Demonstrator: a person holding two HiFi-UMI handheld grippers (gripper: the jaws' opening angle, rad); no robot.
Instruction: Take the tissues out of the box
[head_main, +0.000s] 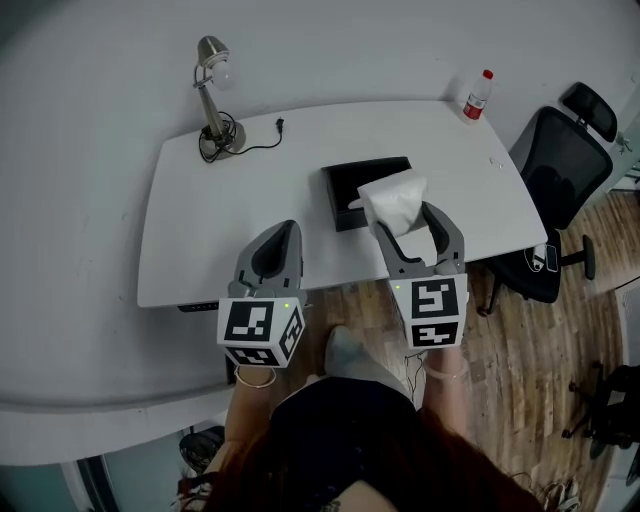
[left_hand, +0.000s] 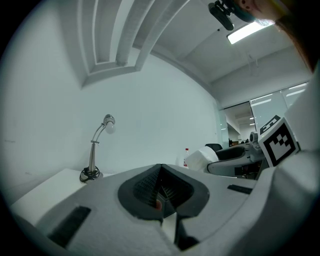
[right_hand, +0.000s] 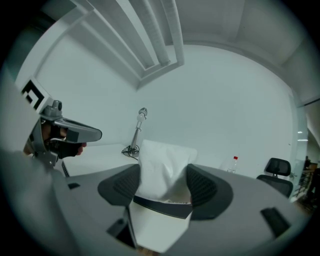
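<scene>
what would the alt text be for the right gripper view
The right gripper clamps a thick white wad of tissues between its dark padded jaws, seen close up. Behind are a white table with a desk lamp, a red-capped bottle and a black office chair.

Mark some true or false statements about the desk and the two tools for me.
1. The right tool grips white tissues. True.
2. The left tool holds a tissue. False: its jaws are together with nothing between them.
3. The black box sits on the white table. True.
4. The lamp stands at the table's far right corner. False: it stands at the far left corner, and a bottle is at the far right.
</scene>
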